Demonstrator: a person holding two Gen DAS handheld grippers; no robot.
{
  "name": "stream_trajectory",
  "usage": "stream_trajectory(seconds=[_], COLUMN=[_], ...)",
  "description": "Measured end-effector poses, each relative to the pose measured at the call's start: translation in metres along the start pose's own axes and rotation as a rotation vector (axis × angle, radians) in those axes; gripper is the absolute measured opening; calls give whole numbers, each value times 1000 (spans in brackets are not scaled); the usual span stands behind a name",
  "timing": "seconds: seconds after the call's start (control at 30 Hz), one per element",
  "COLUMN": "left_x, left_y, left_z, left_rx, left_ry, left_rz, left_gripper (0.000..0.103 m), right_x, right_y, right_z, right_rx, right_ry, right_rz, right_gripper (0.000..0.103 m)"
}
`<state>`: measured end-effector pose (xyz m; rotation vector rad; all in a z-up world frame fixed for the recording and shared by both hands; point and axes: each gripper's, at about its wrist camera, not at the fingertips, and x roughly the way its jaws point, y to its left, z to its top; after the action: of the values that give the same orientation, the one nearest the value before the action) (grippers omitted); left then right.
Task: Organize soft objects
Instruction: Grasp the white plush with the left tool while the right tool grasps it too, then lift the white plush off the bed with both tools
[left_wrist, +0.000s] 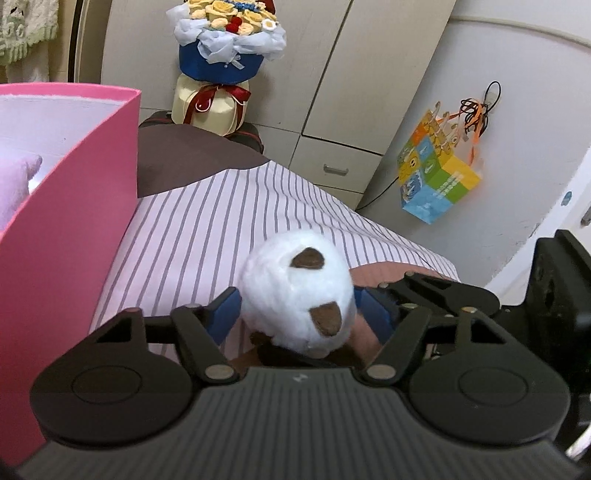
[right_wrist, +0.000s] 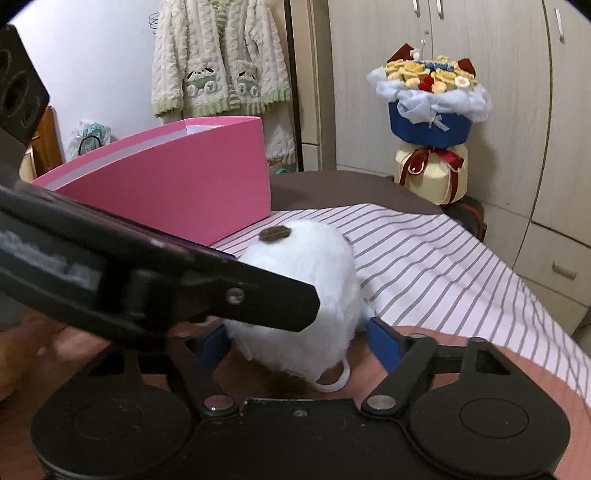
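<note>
A white plush toy (left_wrist: 295, 291) with brown ears sits between the blue pads of my left gripper (left_wrist: 299, 314), which is shut on it above the striped cloth. In the right wrist view the same plush toy (right_wrist: 306, 295) lies between the fingers of my right gripper (right_wrist: 295, 339); its right pad stands apart from the toy and the jaws are open. The left gripper's black body (right_wrist: 147, 284) crosses in front of it. A pink box (left_wrist: 70, 229) stands to the left, also in the right wrist view (right_wrist: 184, 184), with a pale pink soft thing (left_wrist: 18, 184) inside.
A striped cloth (left_wrist: 207, 221) covers the surface, with a brown cover (right_wrist: 332, 192) behind. A flower bouquet (right_wrist: 432, 122) stands at the far edge. Cabinets (right_wrist: 480, 74) line the back. A knitted cardigan (right_wrist: 221, 55) hangs on the wall. A colourful bag (left_wrist: 436, 177) hangs at right.
</note>
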<state>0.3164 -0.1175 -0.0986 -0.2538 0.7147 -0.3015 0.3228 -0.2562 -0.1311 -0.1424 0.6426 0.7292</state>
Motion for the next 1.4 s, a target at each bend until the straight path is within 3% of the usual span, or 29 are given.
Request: stream_trajectory(seconds=[0.07, 0.2, 0.63, 0.93, 1.2, 1.4], left_x=[4, 3, -31, -67, -99, -135], left_y=[2, 2, -5, -4, -5, -2], left_z=[0, -4, -21, -39, -55, -73], left_rx=[-5, 12, 56, 62, 75, 172], left_ry=[12, 5, 37, 52, 68, 71], left_rz=[0, -11, -42, -74, -102, -140], left_gripper=[61, 59, 58, 58, 59, 59], right_x=[1, -2, -28, -53, -75, -94], right_y=[2, 8, 38, 74, 107, 135], right_z=[-1, -2, -9, -20, -33, -40], right_rx=[1, -1, 146, 169, 264, 263], right_ry=[7, 5, 31, 26, 13, 3], right_rz=[3, -24, -76, -110, -150, -147], right_gripper=[64, 59, 58, 59, 59, 59])
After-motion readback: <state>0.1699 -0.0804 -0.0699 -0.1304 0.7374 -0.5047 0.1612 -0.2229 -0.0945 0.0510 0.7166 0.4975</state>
